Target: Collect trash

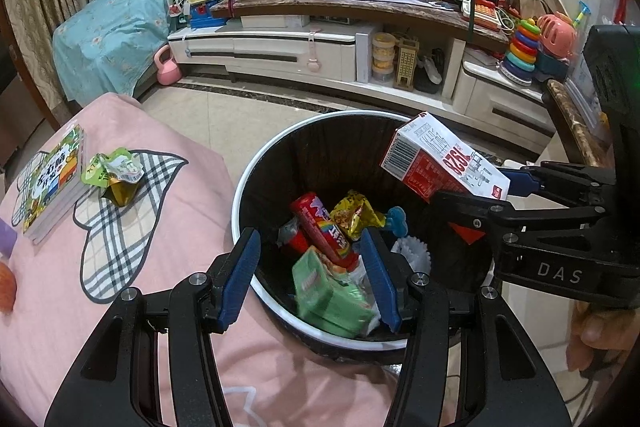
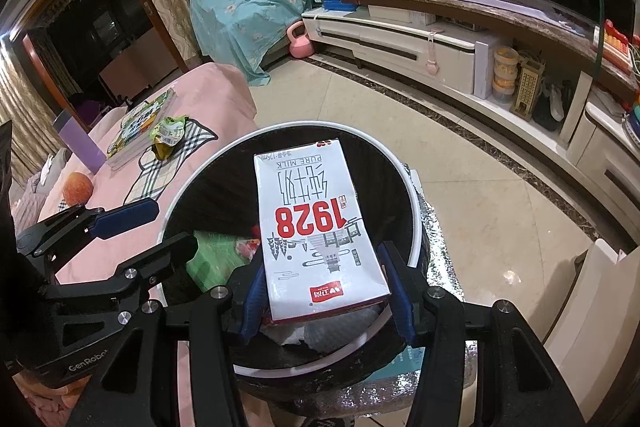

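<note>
White milk carton point(image 2: 316, 223) lengthwise in clamped right gripper point(image 2: 326, 291), over bin point(image 2: 416, 227); left gripper point(image 1: 312, 279) apart.

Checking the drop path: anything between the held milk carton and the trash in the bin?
Nothing. Left wrist view shows open air between milk carton and the wrappers in the bin.

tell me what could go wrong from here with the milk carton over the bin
1. The right gripper grips only the rear end of the milk carton; its far end reaches toward the trash bin rim, so on release it could tip and catch there.
2. The left gripper hangs open over the bin, where the two grippers could knock together.
3. The green wrapper on the pink cover could be forgotten.
</note>
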Tool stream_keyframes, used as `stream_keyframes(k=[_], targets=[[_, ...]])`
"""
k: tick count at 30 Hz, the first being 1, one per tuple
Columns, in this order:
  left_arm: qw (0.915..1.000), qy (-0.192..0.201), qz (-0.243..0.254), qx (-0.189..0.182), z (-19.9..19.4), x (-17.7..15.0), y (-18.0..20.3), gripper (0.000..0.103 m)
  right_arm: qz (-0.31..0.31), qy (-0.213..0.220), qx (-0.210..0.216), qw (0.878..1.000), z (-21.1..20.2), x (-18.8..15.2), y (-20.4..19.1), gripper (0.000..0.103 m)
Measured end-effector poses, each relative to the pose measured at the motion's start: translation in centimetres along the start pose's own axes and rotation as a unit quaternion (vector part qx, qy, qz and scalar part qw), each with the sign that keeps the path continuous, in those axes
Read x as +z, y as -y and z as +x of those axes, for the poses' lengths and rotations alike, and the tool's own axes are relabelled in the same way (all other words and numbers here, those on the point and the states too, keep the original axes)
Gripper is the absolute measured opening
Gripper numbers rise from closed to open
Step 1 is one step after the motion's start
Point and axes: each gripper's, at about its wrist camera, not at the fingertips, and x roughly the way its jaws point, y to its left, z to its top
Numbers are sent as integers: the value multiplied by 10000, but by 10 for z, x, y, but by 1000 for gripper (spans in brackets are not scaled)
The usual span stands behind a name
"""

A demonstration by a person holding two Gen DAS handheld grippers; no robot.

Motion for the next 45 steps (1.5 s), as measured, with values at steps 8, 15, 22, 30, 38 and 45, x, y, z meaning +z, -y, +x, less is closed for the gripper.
stream_keyframes(k=[8, 15, 22, 30, 38, 45], targets=[[9999, 70, -95, 19, -11, -3, -8, 54, 135, -7, 70, 9999, -2, 1, 2, 55], [9995, 165, -245, 73, -25, -14, -20, 57, 185, 132, 190, 9996, -14, -4, -5, 60], [9979, 348, -549, 48, -52, -38, -33, 68, 330, 418, 320, 9981, -36, -18, -18, 84], [9933, 591, -994, 2, -92, -80, -47, 76, 521, 815, 528, 9939, -67, -49, -47, 97], [9872, 806, -1375, 86, -125, -125, -59, 88, 663, 979, 649, 9909, -79, -90, -76, 101], [9812, 901, -1690, 258, -143, -155, -73, 89, 686, 1147, 515, 9897, -86, -119, -94, 101]])
